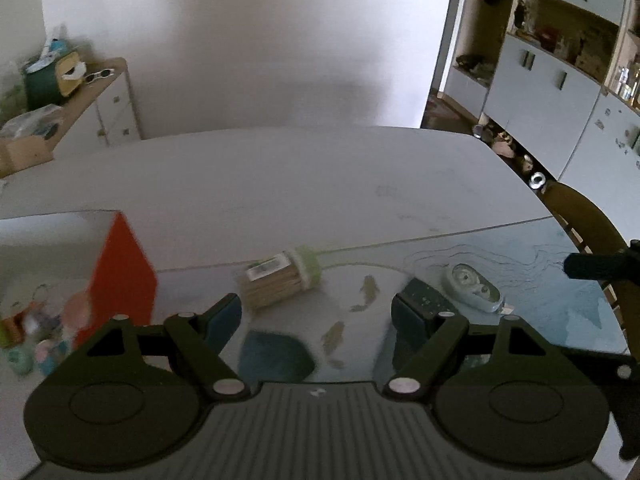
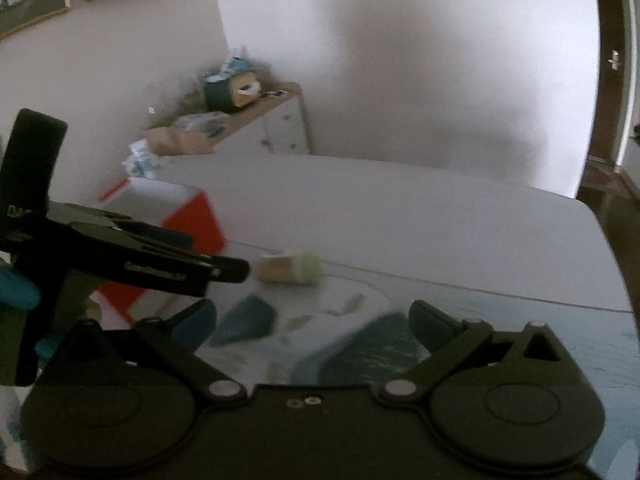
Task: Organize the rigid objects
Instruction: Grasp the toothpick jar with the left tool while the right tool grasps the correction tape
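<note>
Red-sided box point(image 1: 120, 272) seemingly holding small toys point(image 1: 44, 332), toothpick jar point(image 1: 280, 276) toppled, both claws apart.

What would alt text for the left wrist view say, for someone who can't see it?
The left tool is open and empty above a fish-patterned mat on a white table. Ahead lies a toothpick jar on its side; a red-sided box stands left, and a small pale case lies right.

Toothpick jar point(image 1: 280, 280): we see it on its side on the mat, green lid pointing right.
Dark block point(image 1: 428, 300): just right of it.
Pale oval case point(image 1: 474, 288): beside the block.
Red-sided box point(image 1: 120, 276): we find it upright, far left.
</note>
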### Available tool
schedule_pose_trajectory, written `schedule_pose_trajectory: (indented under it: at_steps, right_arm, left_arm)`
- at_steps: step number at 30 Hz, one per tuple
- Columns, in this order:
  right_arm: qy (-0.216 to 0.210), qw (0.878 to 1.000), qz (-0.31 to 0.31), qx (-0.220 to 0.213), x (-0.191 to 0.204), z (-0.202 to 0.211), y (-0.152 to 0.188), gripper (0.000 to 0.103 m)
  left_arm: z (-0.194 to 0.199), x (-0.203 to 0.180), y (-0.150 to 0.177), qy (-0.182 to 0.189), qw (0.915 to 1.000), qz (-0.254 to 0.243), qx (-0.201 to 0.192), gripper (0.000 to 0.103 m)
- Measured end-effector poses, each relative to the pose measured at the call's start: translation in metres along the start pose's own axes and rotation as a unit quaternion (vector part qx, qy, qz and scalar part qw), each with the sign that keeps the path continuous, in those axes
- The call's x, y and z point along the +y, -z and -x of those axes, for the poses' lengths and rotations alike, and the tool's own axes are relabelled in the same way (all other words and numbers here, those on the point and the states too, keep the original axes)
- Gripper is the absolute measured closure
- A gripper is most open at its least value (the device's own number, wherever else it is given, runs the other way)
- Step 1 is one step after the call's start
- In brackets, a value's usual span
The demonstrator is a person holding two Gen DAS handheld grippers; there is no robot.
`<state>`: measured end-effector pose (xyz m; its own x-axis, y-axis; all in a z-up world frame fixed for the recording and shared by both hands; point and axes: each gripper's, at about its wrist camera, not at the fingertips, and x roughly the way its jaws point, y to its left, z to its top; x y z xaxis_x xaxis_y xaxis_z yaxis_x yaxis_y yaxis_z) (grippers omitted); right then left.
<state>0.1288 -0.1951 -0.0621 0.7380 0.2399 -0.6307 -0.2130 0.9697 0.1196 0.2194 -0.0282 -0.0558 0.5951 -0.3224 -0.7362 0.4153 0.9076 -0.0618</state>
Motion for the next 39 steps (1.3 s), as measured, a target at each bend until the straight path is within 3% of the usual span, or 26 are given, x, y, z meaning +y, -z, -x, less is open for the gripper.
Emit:
schedule_pose_trajectory:
  at_steps: [7, 15, 27, 32, 39]
  right_arm:
    - [0.034, 0.999, -0.014, 0.023, -0.043, -0.018, 0.014, 0.001]
    - [0.052, 0.996, -0.023, 0.063, -0.073, -0.062, 0.027, 0.005]
    - [0.047, 0.994, 0.005, 0.094, -0.077, -0.103, 0.032, 0.013]
    - [0.053, 0.994, 0.009, 0.099, -0.081, -0.115, 0.033, 0.02]
    - [0.067, 0.992, 0.014, 0.101, -0.086, -0.122, 0.035, 0.037]
  left_arm:
    - [-0.035, 0.0, -0.006, -0.028, 0.9993, 0.023, 0.0, 0.004]
    - [-0.08, 0.014, -0.016, -0.041, 0.9963, 0.067, 0.034, 0.004]
    - [-0.127, 0.022, -0.022, -0.088, 0.9891, 0.106, 0.052, 0.004]
    - [-0.137, 0.022, -0.019, -0.101, 0.9877, 0.105, 0.058, 0.004]
    - [-0.143, 0.029, -0.014, -0.109, 0.9841, 0.126, 0.062, 0.004]
